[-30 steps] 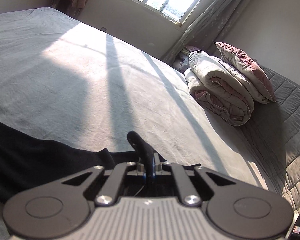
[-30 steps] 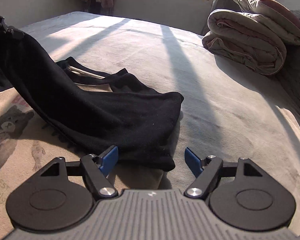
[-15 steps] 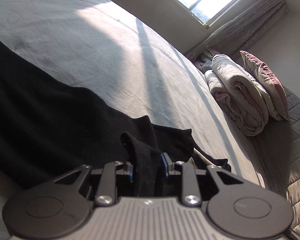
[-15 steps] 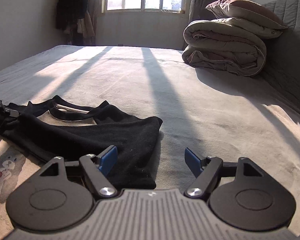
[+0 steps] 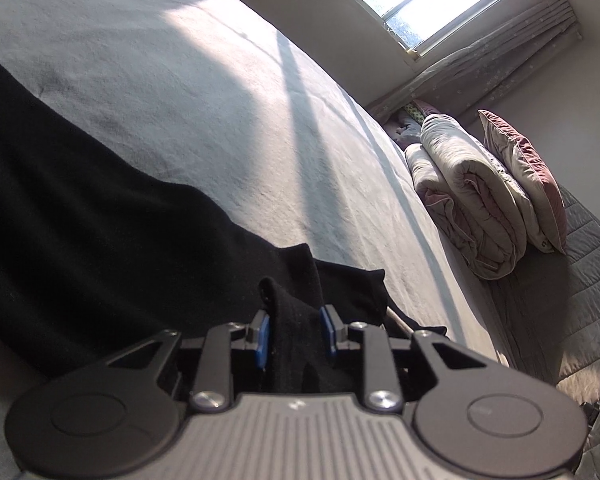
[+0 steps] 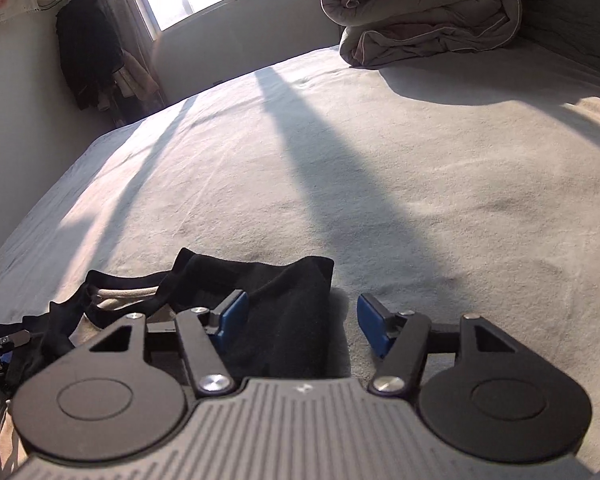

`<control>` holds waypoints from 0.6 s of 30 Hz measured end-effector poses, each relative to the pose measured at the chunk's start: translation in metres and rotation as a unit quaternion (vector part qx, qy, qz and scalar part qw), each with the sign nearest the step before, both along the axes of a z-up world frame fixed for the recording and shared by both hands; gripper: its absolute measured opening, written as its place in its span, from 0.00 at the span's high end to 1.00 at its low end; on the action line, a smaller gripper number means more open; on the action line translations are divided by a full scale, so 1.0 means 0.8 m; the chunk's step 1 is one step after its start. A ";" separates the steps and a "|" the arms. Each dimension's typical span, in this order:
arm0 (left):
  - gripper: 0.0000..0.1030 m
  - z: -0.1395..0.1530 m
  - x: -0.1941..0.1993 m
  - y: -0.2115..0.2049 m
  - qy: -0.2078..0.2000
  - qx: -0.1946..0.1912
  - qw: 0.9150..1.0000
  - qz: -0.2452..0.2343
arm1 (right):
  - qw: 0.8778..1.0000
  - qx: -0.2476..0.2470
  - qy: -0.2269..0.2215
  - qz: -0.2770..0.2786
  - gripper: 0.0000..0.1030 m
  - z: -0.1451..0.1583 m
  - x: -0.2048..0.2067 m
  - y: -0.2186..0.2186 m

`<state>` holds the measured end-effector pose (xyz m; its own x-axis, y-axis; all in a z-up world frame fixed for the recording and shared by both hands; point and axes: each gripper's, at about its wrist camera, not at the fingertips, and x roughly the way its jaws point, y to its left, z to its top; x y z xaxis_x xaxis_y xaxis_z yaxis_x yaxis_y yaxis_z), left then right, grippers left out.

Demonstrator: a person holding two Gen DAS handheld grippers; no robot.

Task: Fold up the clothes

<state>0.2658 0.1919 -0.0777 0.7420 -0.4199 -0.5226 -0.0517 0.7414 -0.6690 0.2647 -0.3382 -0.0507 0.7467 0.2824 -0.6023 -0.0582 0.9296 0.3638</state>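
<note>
Black knit garment with a pale inner neckline (image 6: pixel 284 312) lies near the front edge of the grey bed cover (image 6: pixel 380 168), one black sleeve spread flat. Left gripper (image 5: pixel 294 334) pinches a bunched fold of it between blue pads. Right gripper (image 6: pixel 300 322) spread wide, fabric edge between the fingers, not clamped. Best close right on that edge before lifting, keep both grips level so the fold lands square.

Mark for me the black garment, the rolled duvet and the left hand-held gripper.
black garment (image 5: pixel 100 216): left wrist view, its flat spread part.
rolled duvet (image 6: pixel 428 8): right wrist view, middle of the roll.
left hand-held gripper (image 5: pixel 294 330): left wrist view, midway between the fingertips, shut on the cloth.
</note>
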 end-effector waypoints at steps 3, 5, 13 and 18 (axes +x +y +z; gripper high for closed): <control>0.95 -0.001 0.002 -0.003 -0.002 0.013 1.000 -0.005 | 1.000 0.014 -0.025 -0.004 0.59 -0.010 0.007 -0.003; 0.96 -0.002 0.003 -0.006 -0.003 0.025 1.000 -0.010 | 0.999 0.017 -0.042 -0.007 0.88 -0.012 0.005 -0.005; 0.96 0.042 -0.018 -0.005 -0.072 0.052 0.996 -0.004 | 0.994 0.035 -0.098 -0.038 0.94 -0.008 -0.019 -0.021; 0.94 0.015 0.001 -0.009 -0.025 0.064 0.997 -0.016 | 0.995 0.036 -0.084 -0.041 0.94 -0.014 -0.012 -0.022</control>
